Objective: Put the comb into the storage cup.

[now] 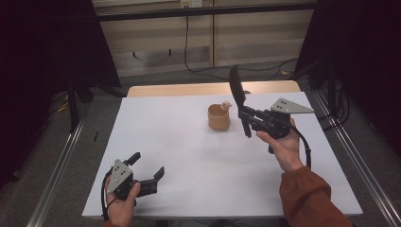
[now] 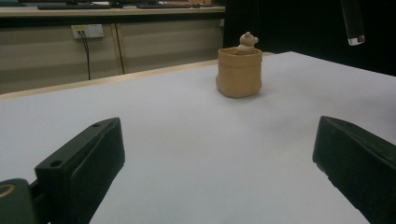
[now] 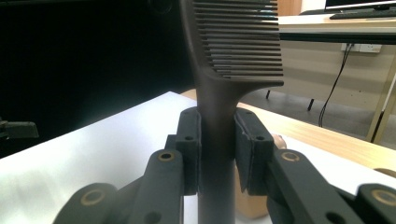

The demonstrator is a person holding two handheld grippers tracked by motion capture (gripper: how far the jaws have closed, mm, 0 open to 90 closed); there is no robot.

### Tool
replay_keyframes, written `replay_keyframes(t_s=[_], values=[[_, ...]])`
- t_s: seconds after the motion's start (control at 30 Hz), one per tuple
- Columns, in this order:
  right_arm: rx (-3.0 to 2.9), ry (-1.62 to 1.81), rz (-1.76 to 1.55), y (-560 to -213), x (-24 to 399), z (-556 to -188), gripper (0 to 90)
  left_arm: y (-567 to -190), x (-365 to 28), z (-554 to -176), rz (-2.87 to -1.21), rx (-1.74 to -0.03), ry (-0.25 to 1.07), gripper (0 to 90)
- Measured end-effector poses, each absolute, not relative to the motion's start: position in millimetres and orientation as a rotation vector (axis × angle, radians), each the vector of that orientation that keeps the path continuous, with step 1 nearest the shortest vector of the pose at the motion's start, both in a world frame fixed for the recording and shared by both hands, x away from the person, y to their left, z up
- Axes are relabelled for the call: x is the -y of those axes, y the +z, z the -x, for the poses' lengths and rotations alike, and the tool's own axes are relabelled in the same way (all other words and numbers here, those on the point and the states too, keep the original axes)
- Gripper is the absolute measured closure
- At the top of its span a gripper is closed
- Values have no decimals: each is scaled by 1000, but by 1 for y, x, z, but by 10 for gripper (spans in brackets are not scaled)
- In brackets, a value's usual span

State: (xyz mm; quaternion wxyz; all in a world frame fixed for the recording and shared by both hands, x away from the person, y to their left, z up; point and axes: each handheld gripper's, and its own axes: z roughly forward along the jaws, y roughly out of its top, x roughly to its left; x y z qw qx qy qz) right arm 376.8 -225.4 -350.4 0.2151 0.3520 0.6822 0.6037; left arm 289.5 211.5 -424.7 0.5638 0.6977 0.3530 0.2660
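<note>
My right gripper (image 1: 244,114) is shut on a black comb (image 1: 236,86) and holds it upright, teeth end up, just right of a tan cup (image 1: 219,117). A small bear figure (image 1: 226,105) peeks over the cup's rim. In the right gripper view the comb (image 3: 238,42) rises between the pads (image 3: 189,140), and the cup (image 3: 247,205) shows low behind them. My left gripper (image 1: 148,165) rests open near the table's front left with nothing between its fingers. The left gripper view looks across the sheet to the cup (image 2: 238,72), the bear (image 2: 246,42) and the comb's handle end (image 2: 353,21).
A white sheet (image 1: 189,156) covers the table, with a strip of bare wood (image 1: 213,88) along the far edge. Metal rails (image 1: 56,165) run down both sides. Black curtains (image 1: 42,47) hang left and right, and a cable (image 1: 189,61) trails on the floor beyond.
</note>
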Motion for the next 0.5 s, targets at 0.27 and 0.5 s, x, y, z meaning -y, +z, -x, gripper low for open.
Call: replay_keyframes(t_s=[0.27, 0.5], values=[[-1867, 1685, -1002, -351, 217, -393, 730, -424, -212, -290, -1646, -827, 627, 24], [-1844, 1699, -985, -344, 210, -399, 730, -424, -212, -289, -1640, -828, 626, 24]])
